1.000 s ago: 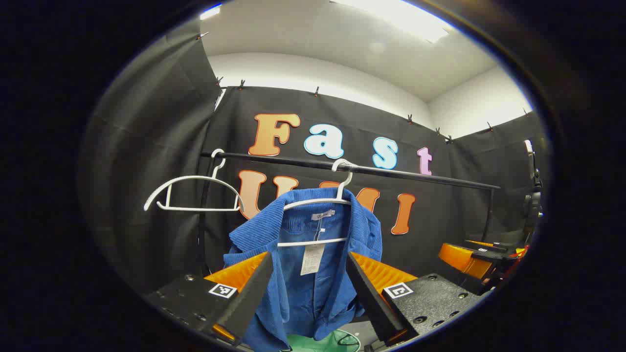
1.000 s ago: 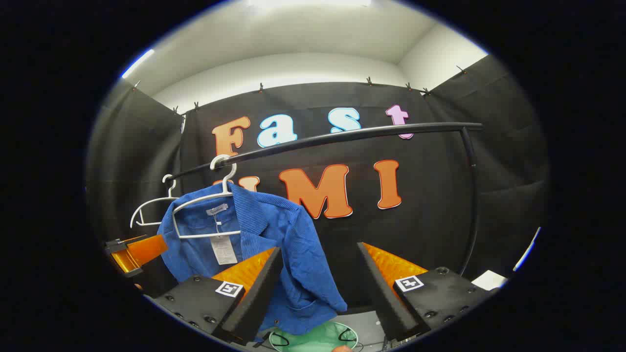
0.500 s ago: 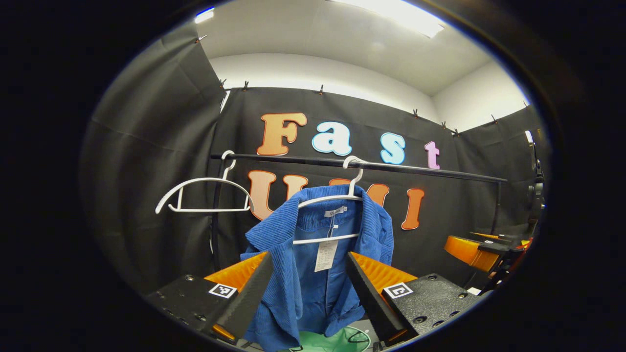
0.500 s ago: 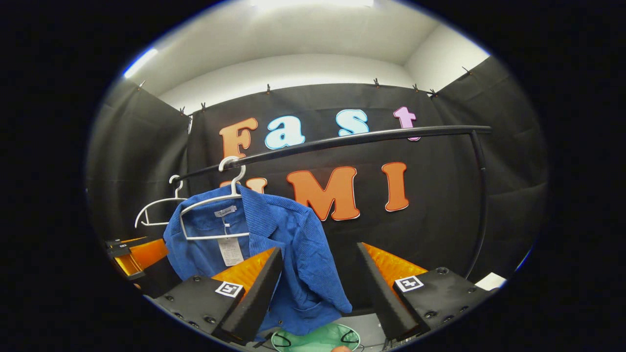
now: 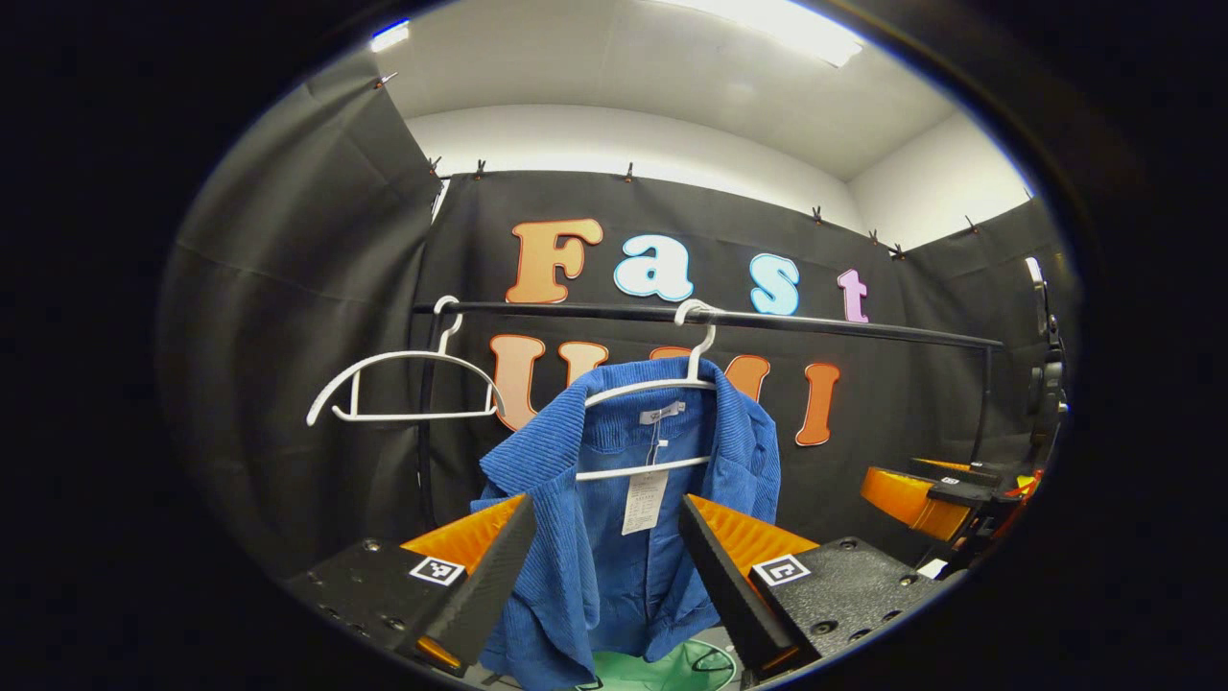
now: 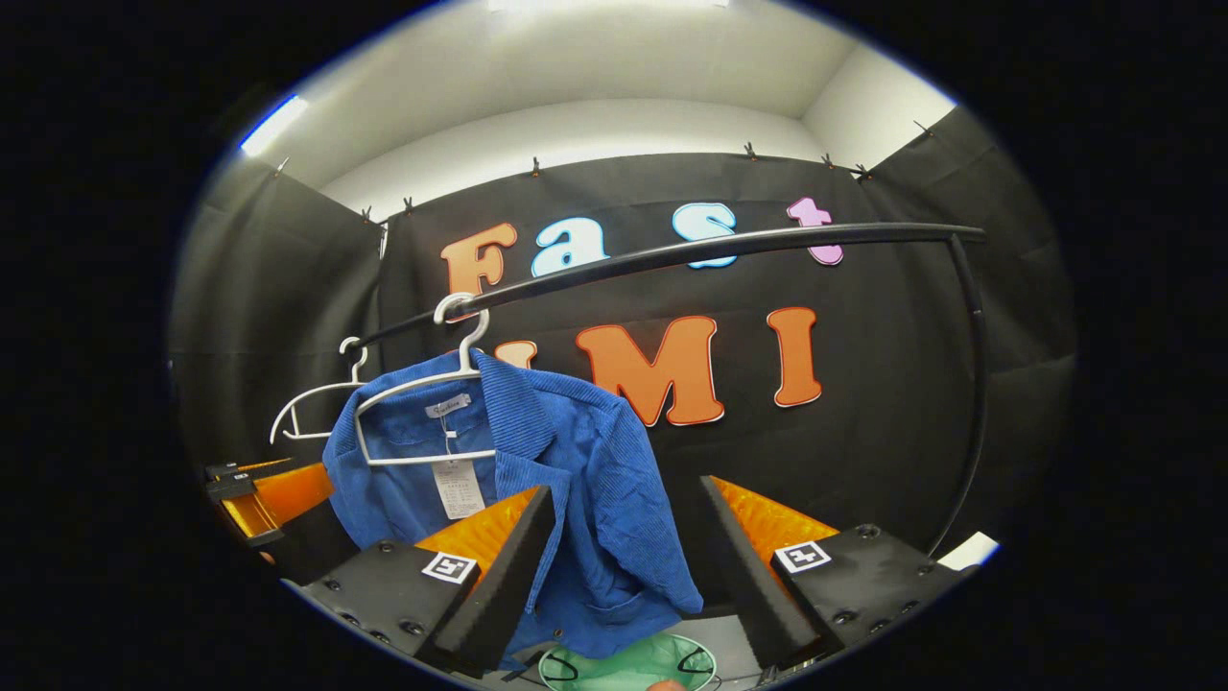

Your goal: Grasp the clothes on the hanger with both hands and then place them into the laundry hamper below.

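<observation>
A blue ribbed jacket (image 5: 614, 499) (image 6: 576, 480) hangs on a white hanger (image 5: 672, 384) (image 6: 422, 384) from a black rail (image 5: 767, 321) (image 6: 720, 250). A paper tag dangles inside its collar. Below it lies a green laundry hamper (image 5: 662, 672) (image 6: 624, 667) with black handles. My left gripper (image 5: 604, 566) is open, short of the jacket's front, with the cloth seen between its fingers. My right gripper (image 6: 624, 566) is open too, in front of the jacket's right side and sleeve. The other gripper shows far left in the right gripper view (image 6: 254, 499) and far right in the left gripper view (image 5: 921, 494).
A second, bare white hanger (image 5: 403, 384) (image 6: 312, 408) hangs on the same rail to the left. The rail's upright posts (image 5: 422, 432) (image 6: 969, 403) stand at both ends. Black cloth walls close the booth behind and at the sides.
Both views have shifted slightly, so the jacket sits a little more to the right and higher. Both grippers stay open and the jacket still hangs untouched.
</observation>
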